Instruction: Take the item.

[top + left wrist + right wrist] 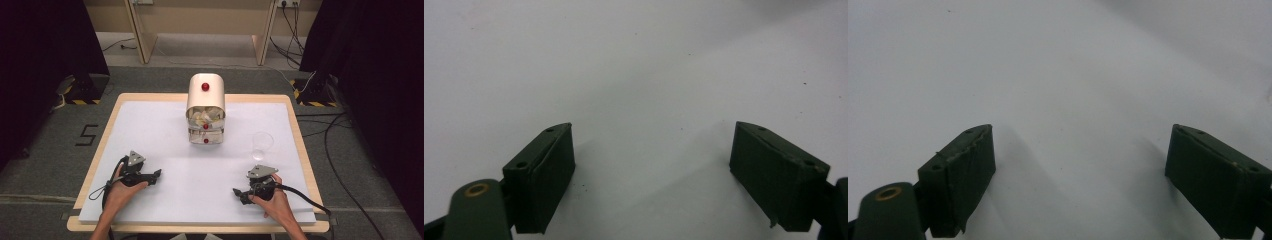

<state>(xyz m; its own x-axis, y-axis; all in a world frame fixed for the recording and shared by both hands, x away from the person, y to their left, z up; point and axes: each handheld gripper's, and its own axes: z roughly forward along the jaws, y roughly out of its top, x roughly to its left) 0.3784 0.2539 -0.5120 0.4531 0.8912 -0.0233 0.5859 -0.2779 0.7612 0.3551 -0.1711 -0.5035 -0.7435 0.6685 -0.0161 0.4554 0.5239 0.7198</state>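
White table sheet (165, 200) under both claws, left (156, 174) and right (238, 193), spread, empty, near front edge. Approach cream dispenser (206, 107) squarely; avoid clear glass (262, 144).

My left hand (121, 186) holds the left gripper (158, 173) low at the near left, its tips pointing inward to the right. My right hand (274, 200) holds the right gripper (236, 192) at the near right, its tips pointing inward to the left. Both pairs of jaws stand wide apart with nothing between them. My forearms enter from the bottom edge.
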